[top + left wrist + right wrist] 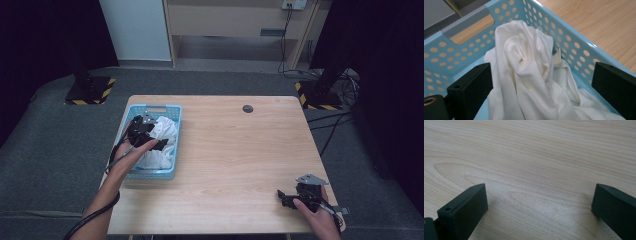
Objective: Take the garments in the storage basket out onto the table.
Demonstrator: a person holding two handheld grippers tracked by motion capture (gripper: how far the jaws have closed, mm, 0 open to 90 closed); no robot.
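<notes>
A light blue perforated basket (175, 116) stands at the table's left side with crumpled white cloth (165, 131) piled in it. My left gripper (161, 145) is inside the basket over the cloth. In the left gripper view its jaws stand wide apart on either side of the bunched white cloth (529, 72), without closing on it, and the basket (576, 47) wall rises behind. My right gripper (281, 196) rests low at the table's front right, open. In the right gripper view my right gripper (539, 202) has bare wooden table (536, 157) between its jaws.
The wooden table (240, 150) has a small dark round cap (247, 108) near its far edge. Beyond the table are grey floor, two black stand bases with yellow-black tape (89, 92), and cables (330, 125) at the right.
</notes>
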